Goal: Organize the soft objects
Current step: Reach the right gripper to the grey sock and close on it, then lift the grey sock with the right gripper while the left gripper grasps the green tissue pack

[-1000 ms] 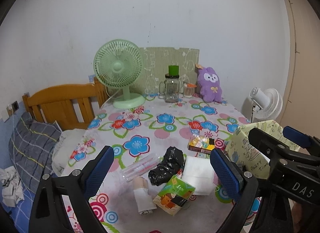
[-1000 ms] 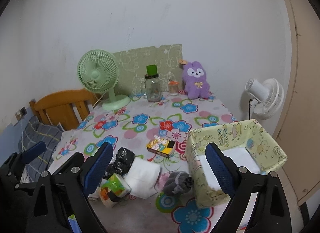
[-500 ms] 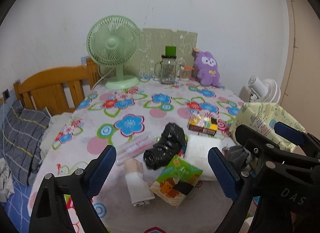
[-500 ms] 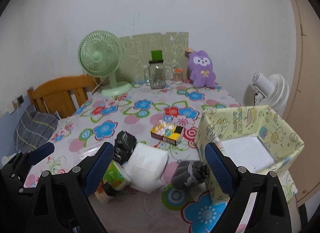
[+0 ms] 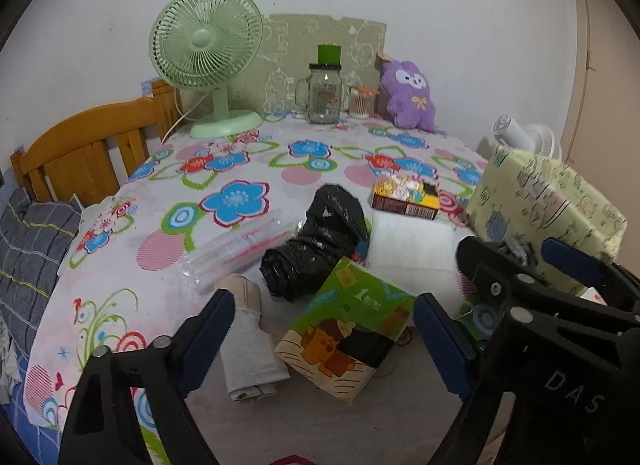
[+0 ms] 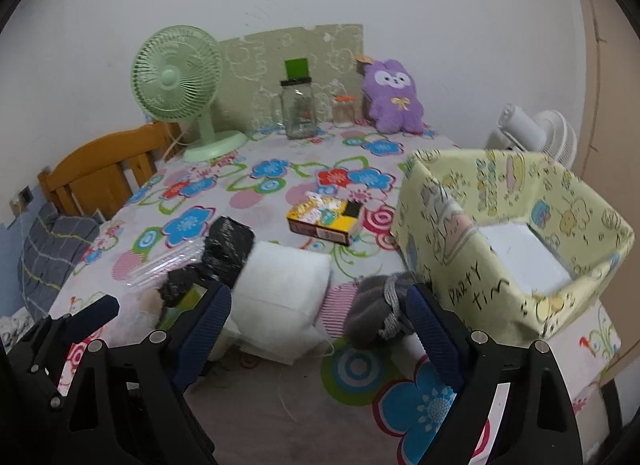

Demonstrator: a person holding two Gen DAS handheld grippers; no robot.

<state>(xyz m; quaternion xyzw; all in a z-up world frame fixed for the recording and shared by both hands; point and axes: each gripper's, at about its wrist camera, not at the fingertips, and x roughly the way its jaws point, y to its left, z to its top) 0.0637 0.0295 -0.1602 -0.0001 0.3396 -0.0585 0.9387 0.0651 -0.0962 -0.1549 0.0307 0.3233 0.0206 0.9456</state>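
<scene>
The left gripper (image 5: 322, 335) has its fingers (image 5: 208, 335) spread but narrowing; between them lie the green tissue pack (image 5: 346, 339) and the rolled beige cloth (image 5: 248, 345), neither pinched. The right gripper (image 6: 320, 329) shows fingers (image 6: 434, 337) likewise wide and drawing inward, with the white folded cloth (image 6: 282, 297) and the grey sock bundle (image 6: 380, 311) framed between them, untouched as far as the view tells.

Just beyond, the black plastic bag roll (image 5: 320, 241) rests against the white cloth, a clear sleeve of straws (image 5: 236, 251) lies beside it, and a small printed carton (image 6: 326, 217) sits further back. The yellow patterned box (image 6: 516, 233) stands open on the tabletop (image 5: 224, 169) just right of the sock bundle; only a white lining or sheet shows inside.

The sorting looks barely begun: every soft piece remains on the tabletop, nothing loose appears in the box. Still to do, seemingly, is gripping each piece and moving it over. The purple plush (image 6: 394, 97) sits at the far edge, well apart.
</scene>
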